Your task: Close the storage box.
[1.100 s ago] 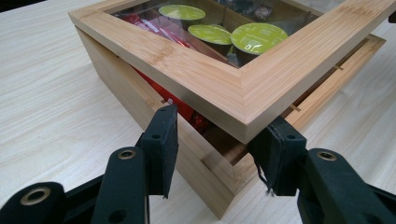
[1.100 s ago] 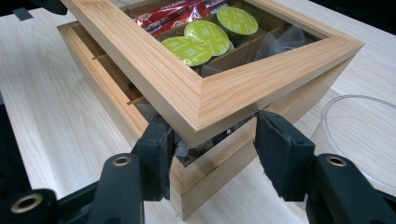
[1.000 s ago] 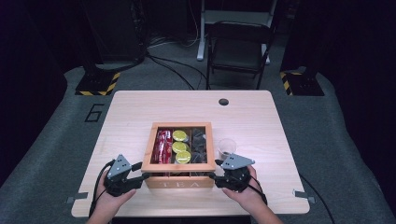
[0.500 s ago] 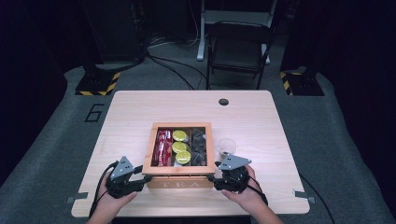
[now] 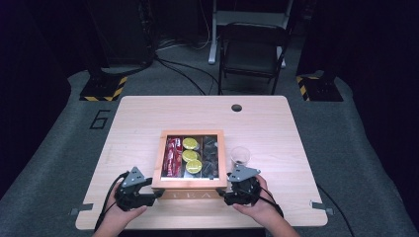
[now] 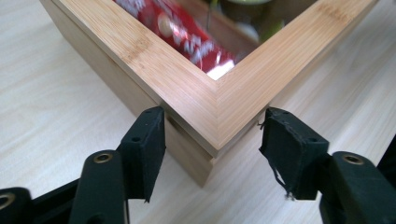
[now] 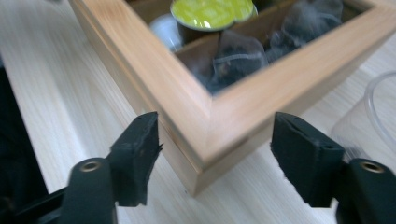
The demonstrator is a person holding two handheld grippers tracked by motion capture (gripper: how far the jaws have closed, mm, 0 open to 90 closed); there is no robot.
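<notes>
A wooden tea box (image 5: 190,132) stands mid-table, holding red packets (image 5: 173,155), yellow-green capsules (image 5: 190,155) and dark tea bags (image 5: 211,155). My left gripper (image 5: 157,193) is at its near left corner. In the left gripper view the box corner (image 6: 187,88) sits between the jaws of the left gripper (image 6: 215,114), which have just been opening, and the pads stand off the wood. My right gripper (image 5: 222,192) is at the near right corner. Its jaws have also just been opening around that corner (image 7: 187,107), and the right gripper (image 7: 217,117) leaves gaps on both sides.
A clear plastic cup (image 5: 240,156) stands just right of the box, close to my right hand, and its rim (image 7: 373,116) is in the right gripper view. A round cable hole (image 5: 236,107) lies near the table's far edge. A chair (image 5: 252,54) stands beyond the table.
Both grippers' jaws have spread a little wider at the box's near corners. The left hand has crept slightly toward the near edge. The box has not moved.
</notes>
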